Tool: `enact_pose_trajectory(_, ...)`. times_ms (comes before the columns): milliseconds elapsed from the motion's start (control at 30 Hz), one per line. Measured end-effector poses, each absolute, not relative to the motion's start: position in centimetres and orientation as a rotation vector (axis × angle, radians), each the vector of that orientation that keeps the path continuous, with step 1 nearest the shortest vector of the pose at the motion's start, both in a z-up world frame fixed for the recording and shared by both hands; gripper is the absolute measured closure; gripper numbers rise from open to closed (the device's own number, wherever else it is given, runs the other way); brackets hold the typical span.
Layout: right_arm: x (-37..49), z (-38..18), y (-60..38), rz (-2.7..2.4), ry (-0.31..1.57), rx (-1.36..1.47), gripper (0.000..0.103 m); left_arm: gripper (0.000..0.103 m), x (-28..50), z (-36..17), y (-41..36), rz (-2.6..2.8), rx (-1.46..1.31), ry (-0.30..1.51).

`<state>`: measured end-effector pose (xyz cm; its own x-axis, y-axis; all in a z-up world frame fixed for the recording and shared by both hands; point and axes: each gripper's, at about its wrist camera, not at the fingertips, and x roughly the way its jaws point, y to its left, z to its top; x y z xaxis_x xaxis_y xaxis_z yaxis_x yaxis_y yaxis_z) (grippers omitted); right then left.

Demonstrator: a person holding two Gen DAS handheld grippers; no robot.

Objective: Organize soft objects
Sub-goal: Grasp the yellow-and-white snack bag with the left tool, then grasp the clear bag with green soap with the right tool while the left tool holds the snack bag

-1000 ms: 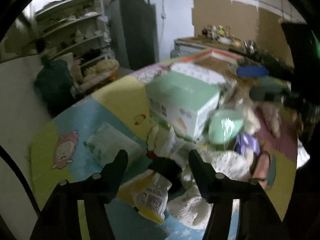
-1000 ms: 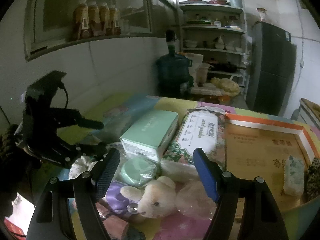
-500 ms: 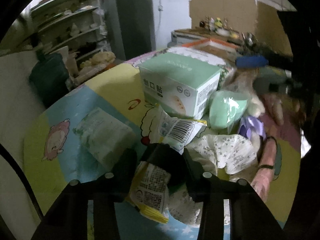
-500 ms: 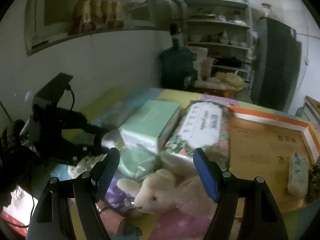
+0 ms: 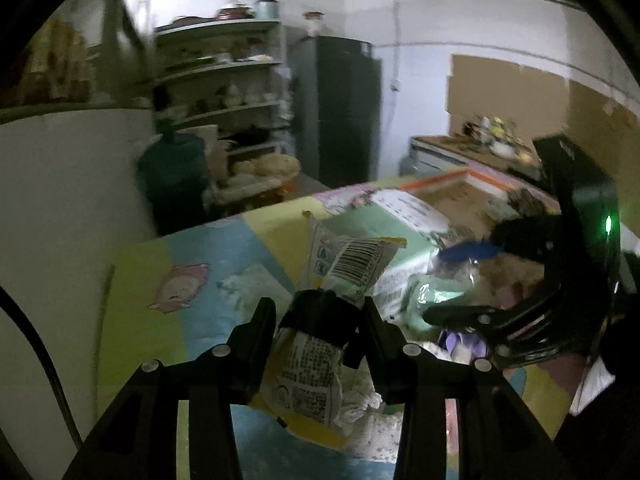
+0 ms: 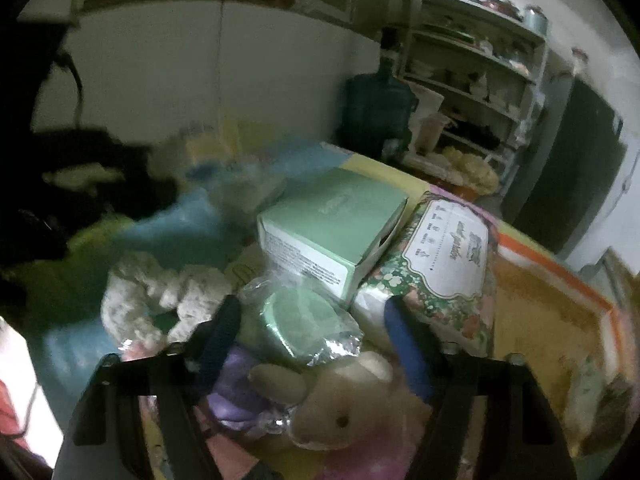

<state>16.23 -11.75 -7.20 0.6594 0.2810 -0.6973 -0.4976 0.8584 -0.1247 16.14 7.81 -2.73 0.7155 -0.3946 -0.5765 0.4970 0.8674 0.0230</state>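
Dark fridge beside cluttered shelves; water jug below; cartoon mat.

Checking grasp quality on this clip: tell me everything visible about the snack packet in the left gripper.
The snack packet is a crinkly white-and-yellow plastic pouch with a barcode on its upper end and fine print on its lower face. A black band crosses its middle. It stands roughly upright between the left gripper fingers, which have just been closing on it, lifted above the cartoon mat.

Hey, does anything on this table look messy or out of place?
Yes. The soft things sit in a jumble: a plush rabbit lies against a wrapped green pad, which leans on a green box.
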Motion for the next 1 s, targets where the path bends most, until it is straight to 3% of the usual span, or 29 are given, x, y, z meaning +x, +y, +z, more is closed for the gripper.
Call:
enact_pose_trajectory(33,16.3,-7.3,-11.5,0.457,0.737,-0.33,0.058,0.062,16.0,-2.7,7.9,-0.486,0.169,0.593)
enact_pose_trajectory(133,15.9,-7.4,-10.8,0.458,0.739,-0.355,0.062,0.071,15.6,-2.4,8.3,-0.437,0.126,0.587)
enact_pose_trajectory(367,15.5,-5.9,-11.4,0.47,0.703,-0.279,0.064,0.085,14.9,-2.1,9.4,-0.387,0.074,0.582)
enact_pose_trajectory(500,15.0,-5.0,-11.9,0.463,0.677,-0.254,0.065,0.085,14.9,-2.8,10.0,-0.427,0.055,0.613)
enact_pose_trajectory(533,14.9,-4.8,-12.0,0.462,0.673,-0.248,0.065,0.084,14.9,-3.0,10.2,-0.439,0.054,0.606)
enact_pose_trajectory(600,14.6,-4.4,-12.2,0.462,0.665,-0.235,0.065,0.072,15.4,-3.4,10.2,-0.508,0.088,0.625)
enact_pose_trajectory(633,14.5,-4.3,-12.3,0.464,0.664,-0.232,0.065,0.06,15.6,-3.6,10.1,-0.527,0.106,0.631)
enact_pose_trajectory(667,14.5,-4.2,-12.4,0.466,0.663,-0.231,0.065,0.054,15.9,-3.8,9.9,-0.542,0.13,0.639)
enact_pose_trajectory(1000,13.9,-3.8,-12.9,0.481,0.652,-0.206,0.065,0.054,19.3,-7.3,8.0,-0.615,0.353,0.764)
